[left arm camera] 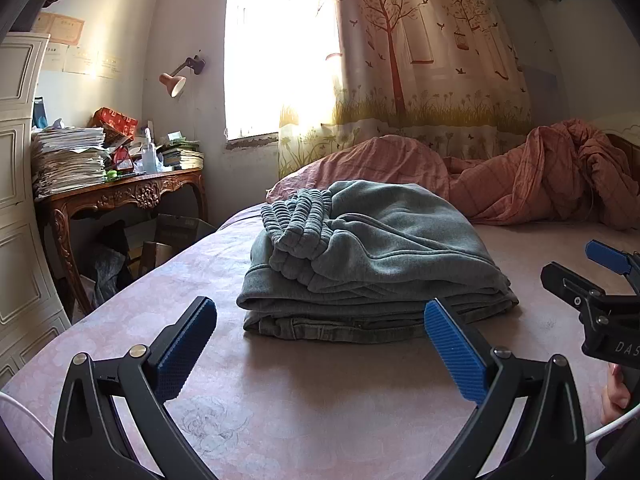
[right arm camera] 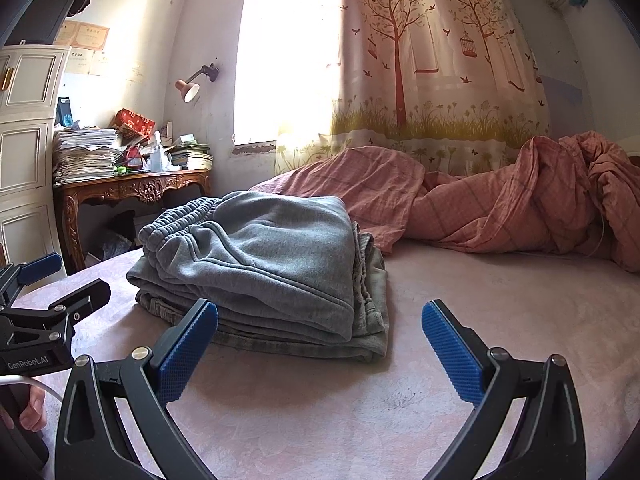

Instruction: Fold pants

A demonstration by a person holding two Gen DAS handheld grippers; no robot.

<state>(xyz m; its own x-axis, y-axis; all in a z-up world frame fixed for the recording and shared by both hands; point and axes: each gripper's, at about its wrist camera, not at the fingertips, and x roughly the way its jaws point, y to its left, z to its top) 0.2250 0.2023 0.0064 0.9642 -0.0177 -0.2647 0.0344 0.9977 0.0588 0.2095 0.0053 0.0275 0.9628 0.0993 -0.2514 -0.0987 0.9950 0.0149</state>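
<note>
Both grippers, left gripper (left arm camera: 320, 344) and right gripper (right arm camera: 320, 344), spread wide and empty, folded grey pants (left arm camera: 372, 256) stacked just ahead on the bed (left arm camera: 320, 408).

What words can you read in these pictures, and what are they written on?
"GenRobot.AI": white letters on the black body of the left gripper, seen from the right wrist view.
"DAS": white letters, cut off at the frame edge, on the black body of the right gripper.
Paper certificates on the wall: printed, too blurred to read.
Red patterned box on the carved wooden desk: markings unreadable.
</note>
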